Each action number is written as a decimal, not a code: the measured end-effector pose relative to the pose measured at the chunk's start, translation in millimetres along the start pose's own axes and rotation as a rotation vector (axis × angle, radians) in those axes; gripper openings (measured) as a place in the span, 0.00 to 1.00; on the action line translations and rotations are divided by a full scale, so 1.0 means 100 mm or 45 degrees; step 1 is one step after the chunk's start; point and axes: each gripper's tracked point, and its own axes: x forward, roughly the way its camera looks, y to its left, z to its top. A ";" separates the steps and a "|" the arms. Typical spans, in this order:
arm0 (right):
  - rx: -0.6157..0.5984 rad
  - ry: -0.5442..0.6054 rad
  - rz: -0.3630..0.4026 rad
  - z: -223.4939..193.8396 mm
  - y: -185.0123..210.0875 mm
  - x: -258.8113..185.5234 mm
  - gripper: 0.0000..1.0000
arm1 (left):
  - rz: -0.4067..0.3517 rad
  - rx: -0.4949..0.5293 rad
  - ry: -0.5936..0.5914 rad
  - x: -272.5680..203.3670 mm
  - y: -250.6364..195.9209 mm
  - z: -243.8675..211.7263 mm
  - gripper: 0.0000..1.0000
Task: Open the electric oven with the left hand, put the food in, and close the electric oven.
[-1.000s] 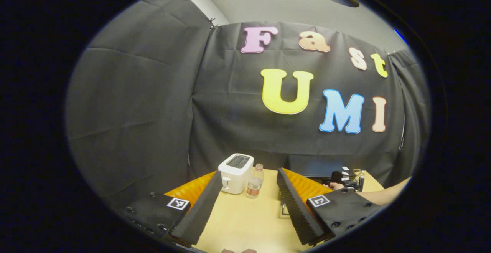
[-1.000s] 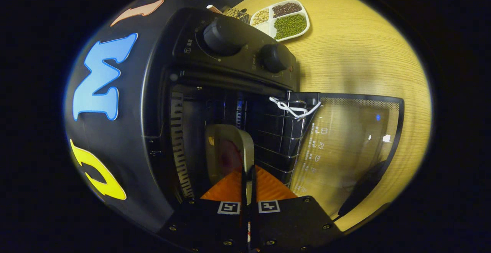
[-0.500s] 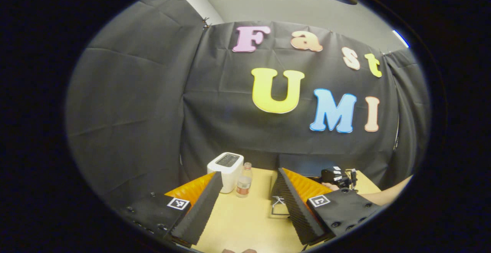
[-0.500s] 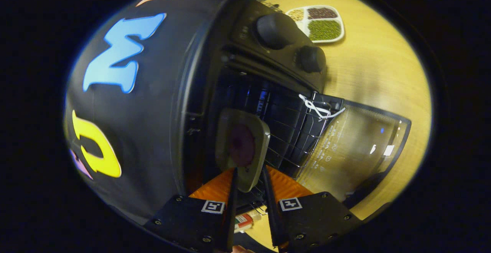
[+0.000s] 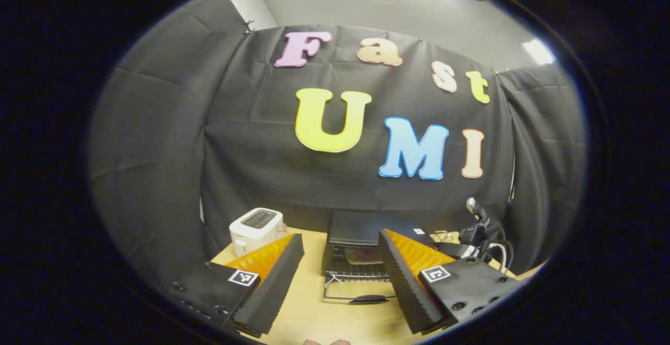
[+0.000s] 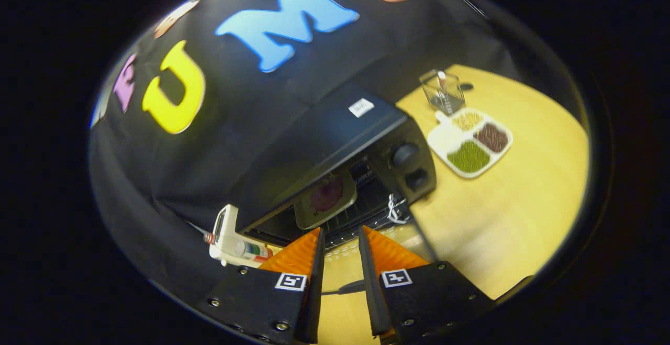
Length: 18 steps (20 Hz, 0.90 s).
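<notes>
Two steps of the task look finished, and only the closing of the door remains. On the far left of the left gripper view a white toaster (image 5: 255, 228) stands at the back of the wooden table (image 5: 314, 313). The left gripper (image 5: 340, 261) hovers above the table with its jaws wide apart and nothing between them. Between its fingers, farther off, sits the black electric oven (image 5: 366, 228). Its glass door (image 5: 356, 288) lies folded down flat toward the camera, with the dark handle (image 5: 369, 298) at the front edge.

In the right gripper view the plate of food (image 6: 325, 198) rests on the wire rack inside the oven. The right gripper (image 6: 340, 261) is in front of the opening, its jaws a narrow gap apart and empty. To the right of the oven stand a divided tray of beans (image 6: 469, 142) and a wire basket (image 6: 442, 89).

One risk is that the plate seems to sit near the front of the rack, so the rising door may hit it. Another is that the low handle may slip from the wide jaws, and the door would drop back. A hard push could also slide the whole oven backward.
</notes>
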 end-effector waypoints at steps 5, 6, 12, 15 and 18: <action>-0.391 -0.313 0.076 0.77 -0.03 -0.85 0.37 | -0.094 0.010 0.016 0.22 -0.47 -0.11 1.00; -0.446 -0.382 0.085 0.91 -0.02 -1.02 0.37 | -0.120 0.017 -0.003 0.24 -0.58 -0.09 1.00; -0.636 -0.622 0.130 1.30 -0.09 -1.90 0.62 | -0.217 0.055 -0.029 0.42 -1.12 -0.03 1.00; -0.636 -0.664 0.111 1.39 -0.22 -2.08 0.76 | -0.228 0.050 0.006 0.56 -1.27 -0.12 0.92; -0.621 -0.705 0.077 1.45 -0.32 -2.18 0.76 | -0.225 0.038 0.096 0.68 -1.36 -0.35 1.00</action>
